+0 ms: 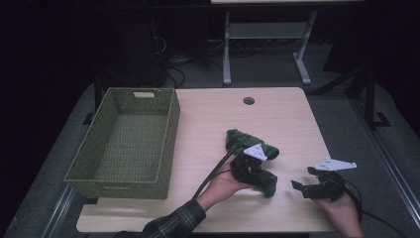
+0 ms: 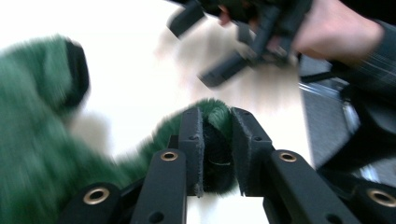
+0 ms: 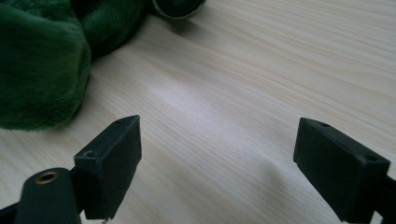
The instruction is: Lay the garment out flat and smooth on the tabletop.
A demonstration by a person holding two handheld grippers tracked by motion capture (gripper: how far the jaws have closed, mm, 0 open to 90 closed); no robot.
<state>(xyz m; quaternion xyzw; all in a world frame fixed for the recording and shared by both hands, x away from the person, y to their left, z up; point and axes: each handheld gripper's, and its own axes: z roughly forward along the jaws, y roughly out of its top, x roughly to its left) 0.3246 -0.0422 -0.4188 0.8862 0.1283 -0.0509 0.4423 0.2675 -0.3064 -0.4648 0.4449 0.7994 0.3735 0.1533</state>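
Left tool (image 1: 261, 184): black body, blocky black jaws with brass-ringed screw holes along the arms, dark fuzzy pads on the inner faces. White three-cornered plate on top, thick black cable trailing toward the near edge. Left sleeve (image 1: 176, 221): dark plaid with pale lines. Right tool (image 1: 303, 179): same black build, flat rectangular jaw blocks, white three-cornered plate, black cable running off near right.

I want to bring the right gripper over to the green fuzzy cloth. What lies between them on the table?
Nothing: in the right gripper view, bare wooden table runs from the open right gripper to the green fuzzy cloth.
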